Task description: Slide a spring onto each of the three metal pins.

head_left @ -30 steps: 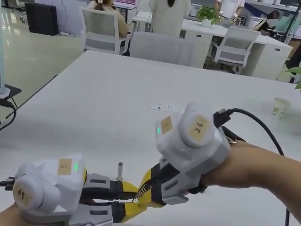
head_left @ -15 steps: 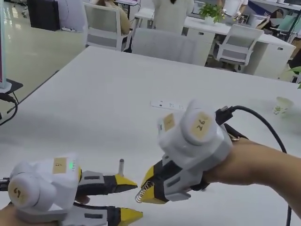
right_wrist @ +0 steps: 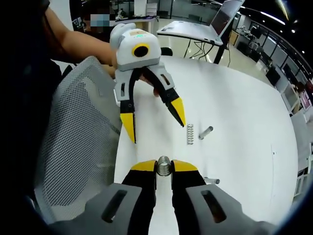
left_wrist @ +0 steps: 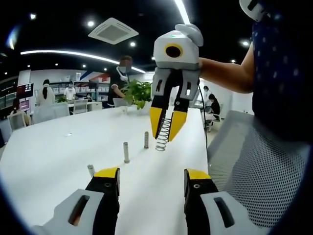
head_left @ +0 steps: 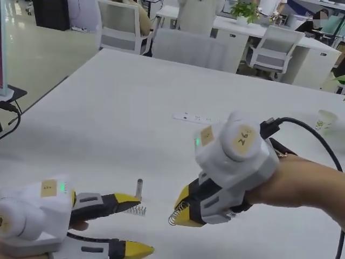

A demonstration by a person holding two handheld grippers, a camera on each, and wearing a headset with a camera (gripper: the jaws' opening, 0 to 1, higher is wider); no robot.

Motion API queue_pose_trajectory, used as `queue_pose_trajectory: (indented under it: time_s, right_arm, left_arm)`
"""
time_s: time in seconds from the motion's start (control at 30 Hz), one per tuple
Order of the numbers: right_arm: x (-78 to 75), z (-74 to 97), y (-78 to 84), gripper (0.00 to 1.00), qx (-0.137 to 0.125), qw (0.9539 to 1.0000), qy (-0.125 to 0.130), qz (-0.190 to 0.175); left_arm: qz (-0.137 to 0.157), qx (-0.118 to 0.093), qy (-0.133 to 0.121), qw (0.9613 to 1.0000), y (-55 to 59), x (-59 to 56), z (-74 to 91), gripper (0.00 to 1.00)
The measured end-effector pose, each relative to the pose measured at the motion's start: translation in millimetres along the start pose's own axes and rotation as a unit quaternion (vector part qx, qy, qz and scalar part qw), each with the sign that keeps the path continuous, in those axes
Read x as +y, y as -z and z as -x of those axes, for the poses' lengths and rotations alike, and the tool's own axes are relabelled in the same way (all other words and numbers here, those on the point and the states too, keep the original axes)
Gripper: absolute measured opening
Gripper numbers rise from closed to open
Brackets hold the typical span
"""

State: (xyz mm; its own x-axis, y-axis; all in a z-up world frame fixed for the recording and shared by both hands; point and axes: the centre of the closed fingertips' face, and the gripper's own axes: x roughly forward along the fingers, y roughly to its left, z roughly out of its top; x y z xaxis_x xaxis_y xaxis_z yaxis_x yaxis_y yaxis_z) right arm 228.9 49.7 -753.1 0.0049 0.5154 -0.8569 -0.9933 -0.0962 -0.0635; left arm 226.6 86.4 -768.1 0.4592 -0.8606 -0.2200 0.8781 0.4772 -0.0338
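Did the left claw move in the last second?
Yes. The left gripper has pulled back leftward: its tips reached past the pin before, and now end beside it.

A coil spring (head_left: 173,217) hangs pinched at the tips of the right gripper (head_left: 181,212); a second spring (head_left: 136,210) lies flat just beside a short upright metal pin (head_left: 139,188).
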Motion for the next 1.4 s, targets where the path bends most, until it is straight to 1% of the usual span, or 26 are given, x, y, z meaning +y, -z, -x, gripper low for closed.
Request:
queue_pose_trajectory:
  time_s: [0.1, 0.27, 0.57, 0.7, 0.83, 0.97, 1.1, 1.23, 1.4]
  right_arm:
    - [-3.0, 1.6, 3.7, 0.08, 0.003, 1.0000, 0.004, -0.003]
    - [-9.7, 6.6, 12.4, 0.08, 0.010, 0.9998, 0.012, -0.011]
    - [-31.6, 23.5, 28.4, 0.08, 0.019, 0.9986, 0.039, -0.032]
    - [-40.0, 28.0, 32.3, 0.08, 0.022, 0.9979, 0.048, -0.038]
    - [-45.3, 29.0, 34.4, 0.08, 0.026, 0.9976, 0.050, -0.040]
    - [-51.3, 26.9, 36.3, 0.08, 0.032, 0.9973, 0.051, -0.043]
    - [-57.1, 24.4, 40.3, 0.08, 0.045, 0.9968, 0.050, -0.043]
    - [-65.9, 23.9, 41.1, 0.08, 0.047, 0.9965, 0.049, -0.048]
    - [-79.9, 21.4, 45.3, 0.08, 0.056, 0.9956, 0.056, -0.050]
  left_arm:
    - [0.005, -0.003, -0.010, 0.9999, 0.5, 4.4, 3.7, 0.52]
    - [0.008, -0.004, -0.025, 0.9996, 3.7, 10.7, 10.5, 0.56]
    - [0.019, -0.003, -0.051, 0.9985, 8.1, 19.5, 25.1, 0.59]
    - [0.021, -0.005, -0.061, 0.9979, 7.1, 23.5, 29.8, 0.59]
    - [0.023, -0.006, -0.066, 0.9976, 7.1, 26.2, 32.1, 0.59]
    - [0.023, -0.006, -0.066, 0.9975, 7.1, 25.8, 32.3, 0.59]
    - [0.021, -0.008, -0.069, 0.9974, 6.4, 26.6, 32.4, 0.59]
    - [0.020, -0.008, -0.071, 0.9972, 5.9, 27.5, 33.2, 0.59]
    - [0.020, -0.009, -0.074, 0.9970, 5.8, 29.1, 34.2, 0.59]
